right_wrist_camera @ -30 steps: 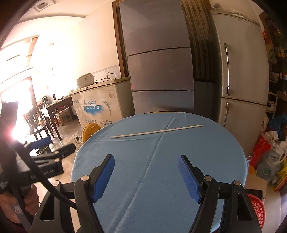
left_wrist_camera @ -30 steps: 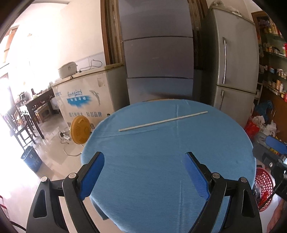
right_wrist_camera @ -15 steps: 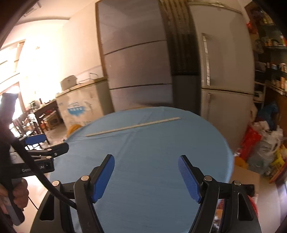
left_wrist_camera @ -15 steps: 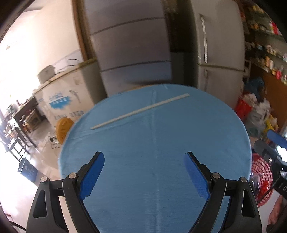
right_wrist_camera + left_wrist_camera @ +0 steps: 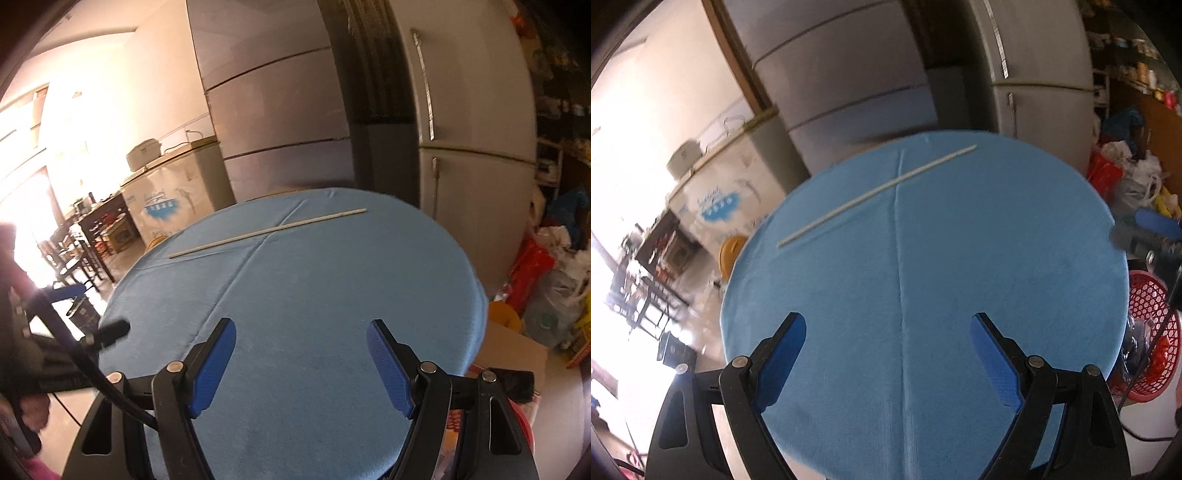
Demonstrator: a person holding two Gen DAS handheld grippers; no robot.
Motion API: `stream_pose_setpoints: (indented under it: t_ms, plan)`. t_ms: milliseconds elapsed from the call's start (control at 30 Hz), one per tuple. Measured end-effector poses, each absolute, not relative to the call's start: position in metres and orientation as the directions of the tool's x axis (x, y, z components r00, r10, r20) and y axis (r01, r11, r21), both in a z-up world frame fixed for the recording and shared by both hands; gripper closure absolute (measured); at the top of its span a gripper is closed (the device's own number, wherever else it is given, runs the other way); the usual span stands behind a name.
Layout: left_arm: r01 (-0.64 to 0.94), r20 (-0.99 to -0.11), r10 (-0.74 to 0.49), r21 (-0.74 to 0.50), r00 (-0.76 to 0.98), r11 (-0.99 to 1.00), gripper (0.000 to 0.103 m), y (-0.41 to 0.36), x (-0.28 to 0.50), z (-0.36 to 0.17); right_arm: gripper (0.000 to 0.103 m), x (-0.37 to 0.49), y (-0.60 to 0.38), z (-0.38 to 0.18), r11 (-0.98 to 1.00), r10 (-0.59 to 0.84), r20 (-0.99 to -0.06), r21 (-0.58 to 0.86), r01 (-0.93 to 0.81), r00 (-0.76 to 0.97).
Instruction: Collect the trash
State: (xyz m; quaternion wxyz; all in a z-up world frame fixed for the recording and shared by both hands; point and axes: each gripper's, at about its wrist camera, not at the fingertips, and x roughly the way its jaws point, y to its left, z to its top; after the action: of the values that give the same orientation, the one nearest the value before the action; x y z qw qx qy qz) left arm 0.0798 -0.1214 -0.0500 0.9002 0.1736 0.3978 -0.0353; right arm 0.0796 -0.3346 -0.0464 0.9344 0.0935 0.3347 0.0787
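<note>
A long thin white stick (image 5: 877,194) lies slantwise on the far part of a round table under a blue cloth (image 5: 960,258); the right wrist view shows the same stick (image 5: 267,232) on the cloth (image 5: 314,295). My left gripper (image 5: 888,343) hovers over the table's near edge, open, nothing between its blue pads. My right gripper (image 5: 301,349) is likewise open and empty above the near side, well short of the stick. At the right edge of the left wrist view the right gripper's blue fingertip (image 5: 1156,219) shows.
A red mesh basket (image 5: 1152,332) stands on the floor right of the table. Behind the table are a grey refrigerator (image 5: 476,122), a chest freezer (image 5: 170,199) and a yellow fan (image 5: 731,251). Bags are piled at the right (image 5: 554,280). A hand (image 5: 22,406) holds the left gripper's handle.
Both grippers have moved forward and down over the table, and the left view has rolled so the stick now slants more steeply. The jaws kept their width.
</note>
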Motion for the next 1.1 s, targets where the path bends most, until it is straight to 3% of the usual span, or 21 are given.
stream_pose_setpoints:
  t_ms: [167, 333, 533, 900, 1100]
  plan:
    - [0.17, -0.736, 0.021, 0.184, 0.676, 0.968, 0.013, -0.131, 0.1, -0.035, 0.026, 0.082, -0.35, -0.024, 0.978, 0.186, -0.599, 0.185, -0.092, 0.779]
    - [0.197, -0.664, -0.077, 0.108, 0.743, 0.974, 0.013, -0.139, 0.096, -0.005, 0.026, 0.069, -0.363, -0.014, 0.982, 0.135, -0.583, 0.188, -0.028, 0.801]
    - [0.265, -0.62, -0.132, 0.126, 0.773, 0.956, 0.013, -0.119, 0.061, -0.001, 0.026, 0.038, -0.333, -0.009, 0.982, 0.098, -0.564, 0.189, 0.012, 0.82]
    - [0.108, -0.499, -0.046, 0.097, 0.866, 0.989, 0.013, 0.011, 0.022, 0.011, 0.026, 0.054, -0.226, 0.042, 0.968, 0.19, -0.546, 0.242, -0.063, 0.816]
    - [0.042, -0.474, -0.013, 0.051, 0.88, 0.998, 0.013, 0.063, 0.029, 0.014, 0.026, 0.067, -0.177, 0.058, 0.967, 0.208, -0.557, 0.239, -0.085, 0.804]
